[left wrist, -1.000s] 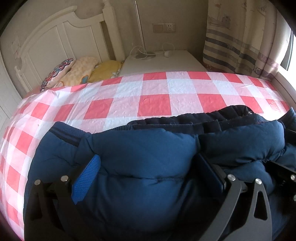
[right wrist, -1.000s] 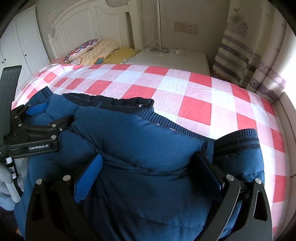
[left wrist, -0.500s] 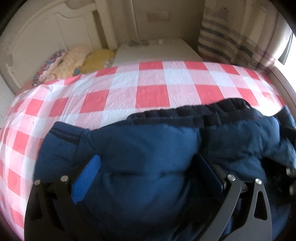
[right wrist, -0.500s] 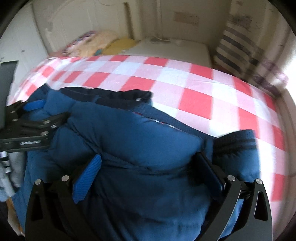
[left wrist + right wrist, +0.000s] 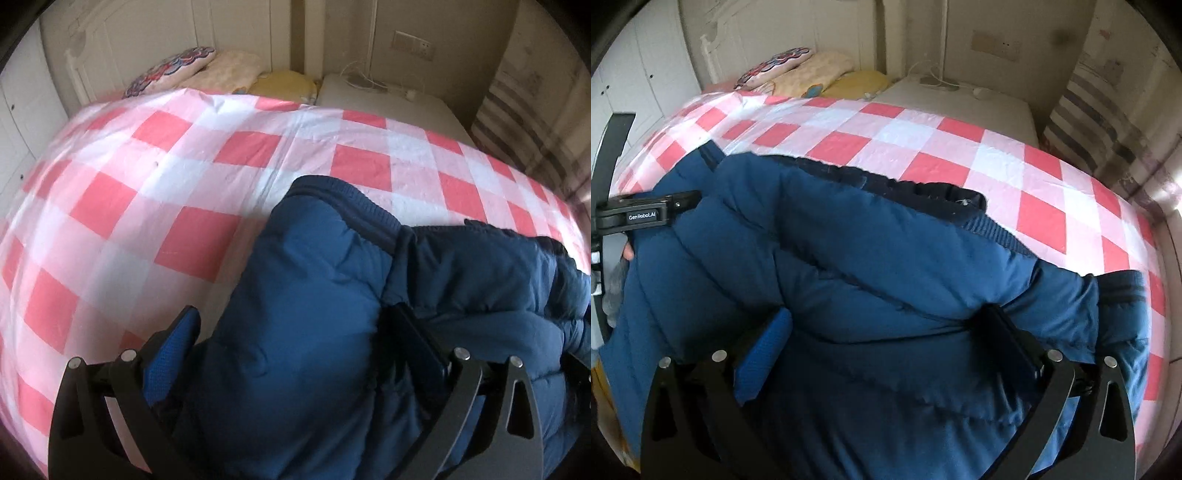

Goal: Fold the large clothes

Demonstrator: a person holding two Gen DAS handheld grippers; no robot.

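A bed (image 5: pixel 184 155) covered in a pink, red and white checked sheet fills both views, with pillows (image 5: pixel 812 74) at the headboard end, a white bedside table (image 5: pixel 960 103) past it and a striped curtain (image 5: pixel 1089 110) at the right. On the near part of the sheet lies a bulky blue padded jacket (image 5: pixel 886 266), bunched into thick rolls, its dark ribbed hem or collar showing along the far edge and a ribbed cuff at the right side.

The left gripper (image 5: pixel 295 339) has its fingers spread wide around a fat wad of the jacket, the blue pad on one side and the dark finger on the other both pressed into the padding. The right gripper (image 5: pixel 890 336) does the same on another fold, fingers wide apart but filled with cloth. In the right wrist view the left gripper also shows at the far left, buried in the jacket's edge.

The fold looks to be midway: the jacket is gathered and doubled over, though the blur makes the layers hard to read. It is not yet a flat, neat parcel, so smoothing and at least one more fold seem left.
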